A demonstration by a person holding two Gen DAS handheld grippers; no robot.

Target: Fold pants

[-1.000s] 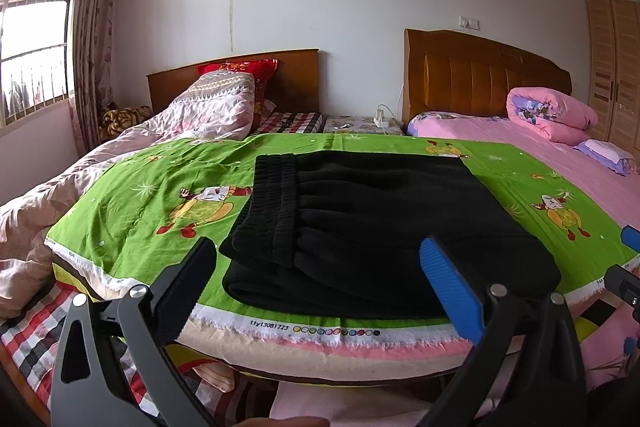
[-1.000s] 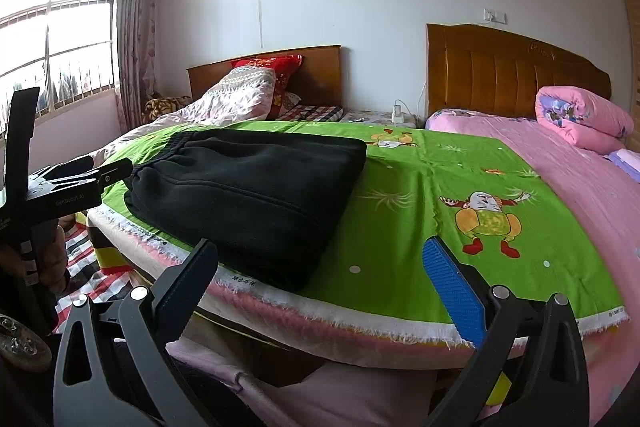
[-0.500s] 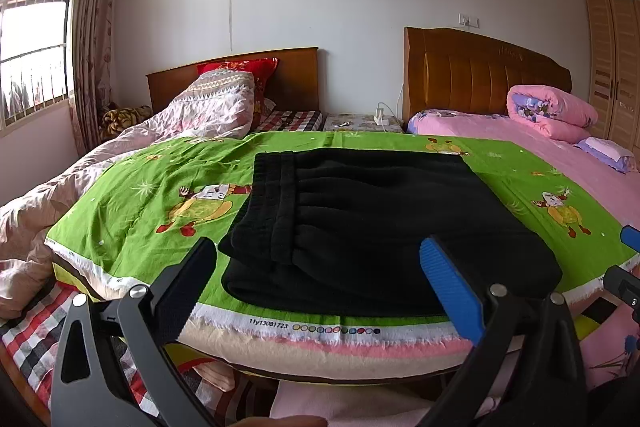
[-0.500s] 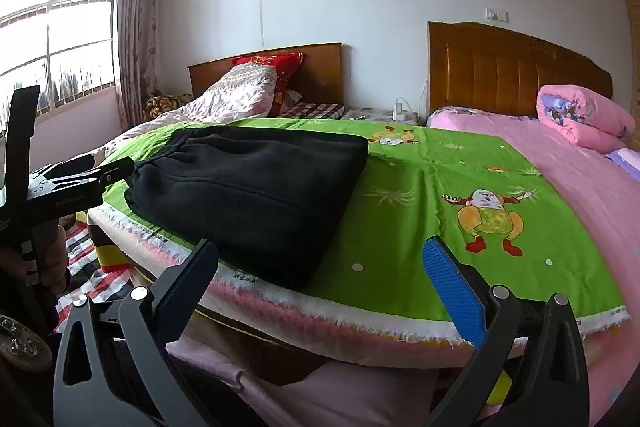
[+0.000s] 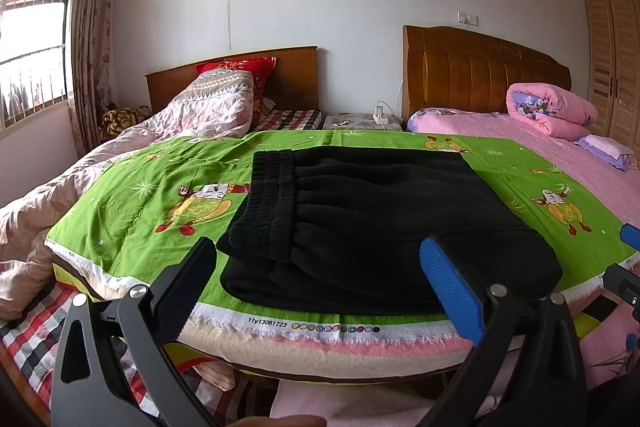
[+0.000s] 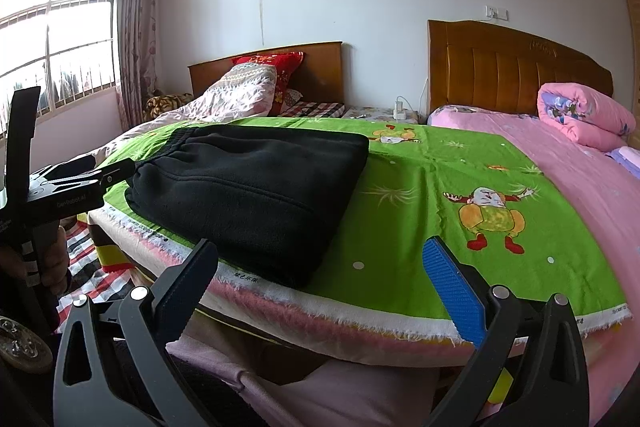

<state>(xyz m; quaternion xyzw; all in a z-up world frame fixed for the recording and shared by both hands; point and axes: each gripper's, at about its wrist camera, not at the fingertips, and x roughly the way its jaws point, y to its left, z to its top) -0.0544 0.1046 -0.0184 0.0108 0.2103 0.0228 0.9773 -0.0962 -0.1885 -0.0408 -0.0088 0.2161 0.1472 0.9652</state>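
Black pants (image 5: 372, 223) lie folded into a thick rectangle on a green cartoon-print sheet (image 5: 152, 187), waistband to the left, near the bed's front edge. They also show in the right wrist view (image 6: 256, 183), to the left. My left gripper (image 5: 320, 267) is open and empty, held back just off the bed's front edge in front of the pants. My right gripper (image 6: 324, 271) is open and empty, off the front edge to the right of the pants. The left gripper's body (image 6: 60, 195) shows at the left of the right wrist view.
A pink bed (image 5: 520, 131) with a rolled pink quilt (image 5: 552, 107) lies to the right. A rumpled floral quilt (image 5: 192, 111) and red pillow (image 5: 240, 71) lie at the back left. A plaid sheet (image 5: 36, 331) hangs low left. A wardrobe (image 5: 616, 67) stands at the far right.
Both views have shifted very slightly; the grippers stay open and back from the bed. The pants have not moved.
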